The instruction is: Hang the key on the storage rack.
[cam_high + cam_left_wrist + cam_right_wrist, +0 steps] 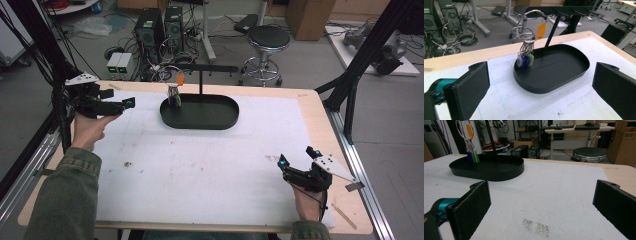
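1. The left hand-held gripper is hovering at the far left of the surface, its jaws standing wide apart and holding nothing, and it is pointing toward the tray.
2. The key bunch is hanging from a large wire ring hooked over the leftmost peg of the black rack. Its coloured tags are dangling just above the left end of the tray, and an orange tag is hanging higher up on the same ring.
3. Judging from this, the step in hand is reaching for the bunch, and the left hand-held gripper looks like the one to do it, being far nearer.
4. To do it well, it should be approaching level with the small rings just above the tags, where the bundle is firmest, rather than pinching the loose tags.
5. The jaws should be straddling the bunch from both sides before closing, since a nudge would probably set it swinging.
6. Lifting should be going up and then outward, so the wire ring is clearing the peg tip without dragging the rack.
7. The rack's post is standing just right of the bunch, so the far jaw needs room there.
8. The right hand-held gripper is resting near the right front corner of the surface, jaws wide apart and empty, well apart from the tray, and is best waiting there.
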`<state>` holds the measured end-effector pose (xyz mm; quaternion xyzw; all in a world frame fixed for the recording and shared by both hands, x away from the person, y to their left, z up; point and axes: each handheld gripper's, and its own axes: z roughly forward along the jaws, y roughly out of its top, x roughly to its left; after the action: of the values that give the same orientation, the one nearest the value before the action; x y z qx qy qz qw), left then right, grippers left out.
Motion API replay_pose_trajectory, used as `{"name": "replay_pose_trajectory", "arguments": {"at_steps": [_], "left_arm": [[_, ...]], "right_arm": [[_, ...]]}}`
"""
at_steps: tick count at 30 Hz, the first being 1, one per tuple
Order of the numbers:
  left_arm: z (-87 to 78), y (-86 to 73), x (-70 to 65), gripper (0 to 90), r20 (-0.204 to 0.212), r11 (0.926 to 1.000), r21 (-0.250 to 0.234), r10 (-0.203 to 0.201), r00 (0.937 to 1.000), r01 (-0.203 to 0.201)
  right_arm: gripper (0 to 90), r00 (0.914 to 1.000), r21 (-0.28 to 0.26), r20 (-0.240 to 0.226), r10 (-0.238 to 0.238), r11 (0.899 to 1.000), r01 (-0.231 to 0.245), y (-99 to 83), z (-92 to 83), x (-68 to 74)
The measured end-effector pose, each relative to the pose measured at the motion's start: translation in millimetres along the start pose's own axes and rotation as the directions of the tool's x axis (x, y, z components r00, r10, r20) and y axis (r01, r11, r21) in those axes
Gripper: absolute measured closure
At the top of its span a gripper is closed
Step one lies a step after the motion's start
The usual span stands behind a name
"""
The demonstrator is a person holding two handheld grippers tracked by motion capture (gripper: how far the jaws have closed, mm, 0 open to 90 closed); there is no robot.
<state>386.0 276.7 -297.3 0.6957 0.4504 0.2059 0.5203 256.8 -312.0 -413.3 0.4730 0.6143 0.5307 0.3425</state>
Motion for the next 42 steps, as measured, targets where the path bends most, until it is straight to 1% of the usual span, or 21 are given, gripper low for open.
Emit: {"name": "replay_pose_trajectory", "arguments": {"at_steps": [7,11,14,21,25,28,32,35,38,40,42], "left_arm": [[-7.0,-11.2,4.0,1.7,-0.009,0.9998,-0.019,-0.006,0.9999,0.006],[-10.5,-17.2,4.7,1.7,-0.018,0.9996,-0.028,-0.001,0.9998,0.0],[-13.6,-23.0,4.0,1.7,-0.02,0.9994,-0.033,0.011,0.9997,-0.012],[-20.7,-40.5,6.5,1.7,-0.034,0.9981,-0.061,-0.005,0.9994,0.003],[-24.8,-51.6,8.1,1.7,-0.053,0.9978,-0.066,-0.009,0.9986,0.005],[-26.3,-60.3,9.8,1.7,-0.051,0.9982,-0.058,-0.02,0.9985,0.017],[-27.1,-71.6,9.6,1.7,-0.06,0.9986,-0.05,-0.017,0.9981,0.014],[-29.1,-77.7,8.8,1.7,-0.061,0.9989,-0.046,-0.001,0.9981,-0.001],[-32.7,-83.2,7.0,1.7,-0.068,0.9974,-0.067,0.021,0.9974,-0.026],[-35.6,-88.1,6.5,1.7,-0.069,0.9961,-0.086,0.016,0.9975,-0.022],[-38.3,-93.3,6.4,1.7,-0.079,0.9952,-0.096,0.012,0.9968,-0.02]], "right_arm": [[0.4,1.0,0.0,0.001,0.002,1.0,-0.002,0.0,0.3,0.4],[0.4,1.0,-0.001,0.001,0.001,1.0,-0.001,0.1,-0.1,0.5],[0.4,1.0,-0.001,0.001,0.001,1.0,-0.001,0.0,0.0,0.4],[0.4,1.0,0.0,0.002,0.001,1.0,-0.001,0.1,-0.2,0.4],[0.4,1.0,-0.001,0.001,0.003,1.0,-0.003,0.0,-0.3,0.3],[0.4,1.0,-0.001,0.002,0.001,1.0,-0.001,0.0,-0.1,0.3],[0.4,1.0,0.001,0.001,0.007,1.0,-0.007,0.0,0.1,1.3],[0.4,1.0,-0.001,0.004,0.004,1.0,-0.004,-0.1,0.4,0.7],[0.4,1.0,0.003,0.003,0.002,1.0,-0.002,-0.1,0.4,1.1],[0.4,1.0,0.001,0.003,0.003,1.0,-0.003,-0.1,0.4,1.1],[0.4,1.0,0.0,0.004,0.006,1.0,-0.006,-0.1,0.3,1.2]]}}
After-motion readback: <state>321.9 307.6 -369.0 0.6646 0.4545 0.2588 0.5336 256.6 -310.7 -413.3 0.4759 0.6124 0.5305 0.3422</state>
